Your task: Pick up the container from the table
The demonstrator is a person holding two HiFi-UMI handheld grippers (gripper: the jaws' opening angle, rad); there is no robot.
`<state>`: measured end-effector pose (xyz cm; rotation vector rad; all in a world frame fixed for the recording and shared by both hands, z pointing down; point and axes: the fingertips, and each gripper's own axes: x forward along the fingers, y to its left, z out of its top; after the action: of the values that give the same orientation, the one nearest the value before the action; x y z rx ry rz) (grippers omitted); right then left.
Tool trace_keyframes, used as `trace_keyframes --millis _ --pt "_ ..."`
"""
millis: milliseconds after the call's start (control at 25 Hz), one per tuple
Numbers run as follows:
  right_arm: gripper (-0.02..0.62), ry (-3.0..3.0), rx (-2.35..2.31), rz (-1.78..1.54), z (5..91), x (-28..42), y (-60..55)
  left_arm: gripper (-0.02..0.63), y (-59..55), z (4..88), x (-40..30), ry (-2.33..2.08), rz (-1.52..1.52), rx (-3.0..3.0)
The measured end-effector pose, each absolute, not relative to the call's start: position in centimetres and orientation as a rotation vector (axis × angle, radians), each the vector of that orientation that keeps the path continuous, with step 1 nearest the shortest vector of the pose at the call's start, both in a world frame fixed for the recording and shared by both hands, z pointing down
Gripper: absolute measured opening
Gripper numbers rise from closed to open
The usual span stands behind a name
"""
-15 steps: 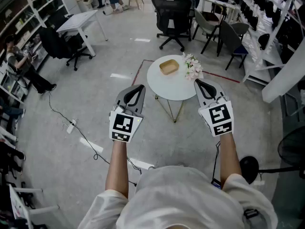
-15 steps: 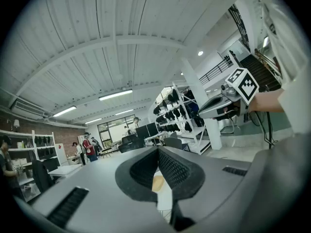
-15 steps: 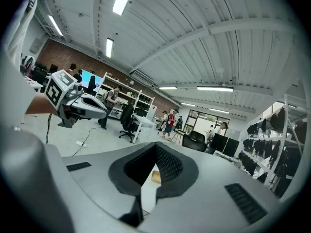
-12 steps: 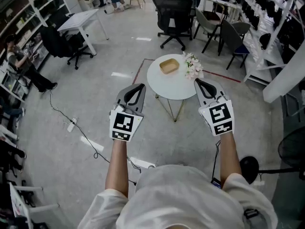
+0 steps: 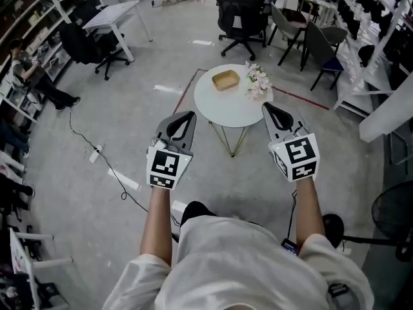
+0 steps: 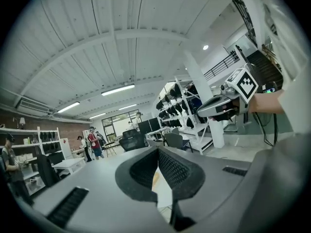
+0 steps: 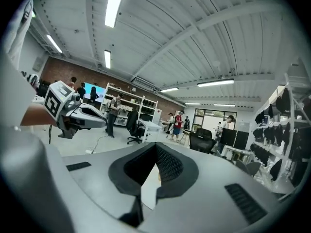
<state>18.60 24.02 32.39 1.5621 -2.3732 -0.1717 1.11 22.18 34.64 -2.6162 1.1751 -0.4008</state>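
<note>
A shallow tan wooden container (image 5: 226,79) sits on the far part of a round white table (image 5: 226,108), next to a small bunch of pale flowers (image 5: 257,82). I hold both grippers in the air in front of me, short of the table. My left gripper (image 5: 188,117) hangs over the floor just left of the table's near edge, jaws shut and empty (image 6: 158,150). My right gripper (image 5: 267,108) is at the table's right edge, also shut with nothing in it (image 7: 156,148). Each gripper view shows the other gripper off to the side.
Black office chairs (image 5: 237,10) and grey chairs (image 5: 314,44) stand behind the table. A white desk (image 5: 118,15) is at the back left, shelving lines both sides, and a person sits at the far left (image 5: 29,76). A cable with a power strip (image 5: 97,168) crosses the floor at left.
The table and chairs have slid slightly up in the head view, and a dark shoe has appeared below my torso. Both grippers stay shut and keep their places.
</note>
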Motion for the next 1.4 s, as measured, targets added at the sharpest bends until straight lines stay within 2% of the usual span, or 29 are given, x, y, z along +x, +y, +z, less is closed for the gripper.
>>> trace_keyframes --millis 520,1000,1400 --pt "0.012 -2.386 1.45 -0.092 36.6 19.6 17.7 0.018 15.7 37.7 3.9 1.164 -0.439 -2.65" --pt "0.014 -2.294 1.453 -0.025 38.0 15.8 -0.8 0.018 -3.7 39.1 0.5 1.088 -0.413 -2.717" --pt "0.015 -2.179 1.378 0.127 44.9 10.6 -14.1 0.018 -16.8 44.0 -5.1 1.095 -0.475 -2.805"
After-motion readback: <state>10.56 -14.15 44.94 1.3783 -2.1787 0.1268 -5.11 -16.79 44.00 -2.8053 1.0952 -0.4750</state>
